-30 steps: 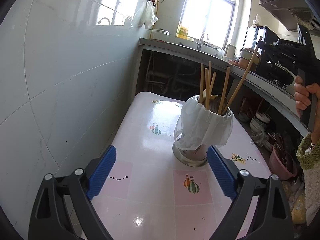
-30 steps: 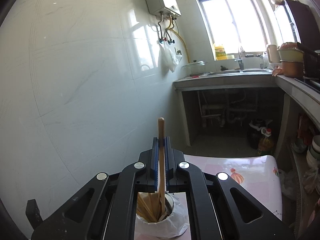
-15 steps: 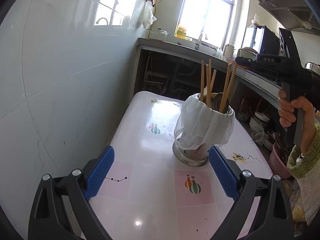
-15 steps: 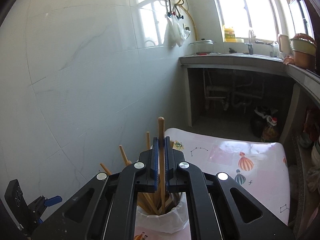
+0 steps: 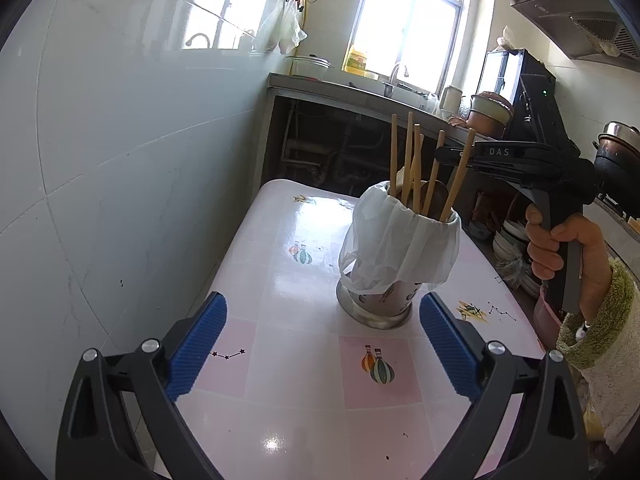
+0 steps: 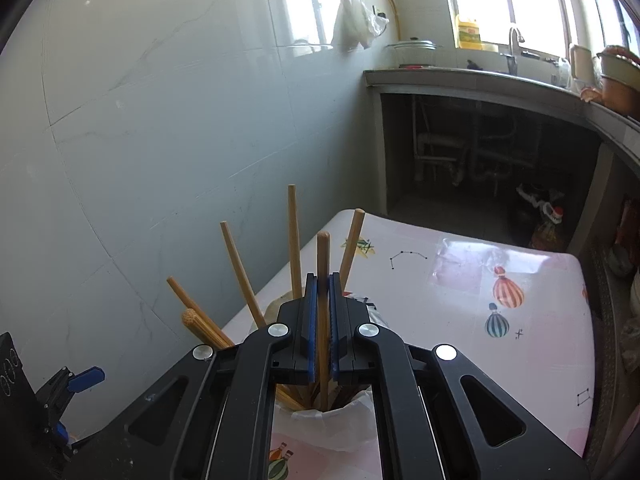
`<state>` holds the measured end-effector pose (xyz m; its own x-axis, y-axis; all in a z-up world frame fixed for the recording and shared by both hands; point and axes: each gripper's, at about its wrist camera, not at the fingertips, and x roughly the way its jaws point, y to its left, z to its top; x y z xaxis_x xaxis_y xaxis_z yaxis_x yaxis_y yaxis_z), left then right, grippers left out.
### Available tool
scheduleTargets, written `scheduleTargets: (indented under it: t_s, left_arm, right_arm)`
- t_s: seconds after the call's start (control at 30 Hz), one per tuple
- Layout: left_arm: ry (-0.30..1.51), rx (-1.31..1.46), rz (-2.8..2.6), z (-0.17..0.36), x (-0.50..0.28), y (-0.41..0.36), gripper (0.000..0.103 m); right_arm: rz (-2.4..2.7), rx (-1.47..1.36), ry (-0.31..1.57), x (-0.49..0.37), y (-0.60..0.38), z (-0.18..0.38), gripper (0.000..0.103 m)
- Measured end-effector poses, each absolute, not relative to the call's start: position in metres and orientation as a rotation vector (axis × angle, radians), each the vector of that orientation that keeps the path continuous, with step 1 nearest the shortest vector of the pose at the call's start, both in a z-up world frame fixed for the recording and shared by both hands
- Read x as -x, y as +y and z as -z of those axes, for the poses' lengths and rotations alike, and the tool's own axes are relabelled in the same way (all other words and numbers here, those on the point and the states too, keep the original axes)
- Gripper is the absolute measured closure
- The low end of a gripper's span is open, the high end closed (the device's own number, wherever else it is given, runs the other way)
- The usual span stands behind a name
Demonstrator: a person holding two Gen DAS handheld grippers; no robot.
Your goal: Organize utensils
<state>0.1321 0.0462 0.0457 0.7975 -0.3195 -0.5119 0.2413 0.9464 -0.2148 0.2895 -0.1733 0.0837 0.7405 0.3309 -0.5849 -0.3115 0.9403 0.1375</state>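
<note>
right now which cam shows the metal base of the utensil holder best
The left wrist view: the holder's metal base stands clear on the table. In the right wrist view the right gripper hides the base.

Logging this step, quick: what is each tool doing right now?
Left tool: open, holding nothing.
Right tool: shut on a wooden stick whose lower end is in the holder.

a yellow bottle (image 5: 357, 61) stands on the windowsill left of the faucet (image 5: 397, 73); a white plastic bag (image 5: 289, 28) hangs further left, on the tiled wall (image 5: 120, 140).
</note>
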Motion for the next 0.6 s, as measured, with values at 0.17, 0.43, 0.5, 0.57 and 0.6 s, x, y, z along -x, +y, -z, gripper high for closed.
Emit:
scheduleTargets:
  t_s: [0.17,0.43,0.5,0.57,0.6]
  left_arm:
    - [0.569,0.136,0.305,-0.049,-0.128,0.044,0.007]
    - [0.547,0.15,0.31,-0.058,-0.118,0.041,0.006]
    - [0.545,0.152,0.314,-0.06,-0.113,0.039,0.006]
    - [0.549,0.149,0.318,-0.062,-0.108,0.036,0.006]
    - [0.555,0.146,0.317,-0.062,-0.106,0.034,0.006]
  right_arm:
    - [-0.365,-0.072,0.648,-0.28,-0.181,-0.091,0.096]
    - [-0.376,-0.184,0.566,-0.231,-0.217,-0.117,0.07]
    - [-0.372,-0.214,0.552,-0.208,-0.23,-0.116,0.065]
    - [-0.352,-0.236,0.545,-0.184,-0.241,-0.111,0.054]
    - [-0.336,-0.243,0.548,-0.176,-0.246,-0.107,0.05]
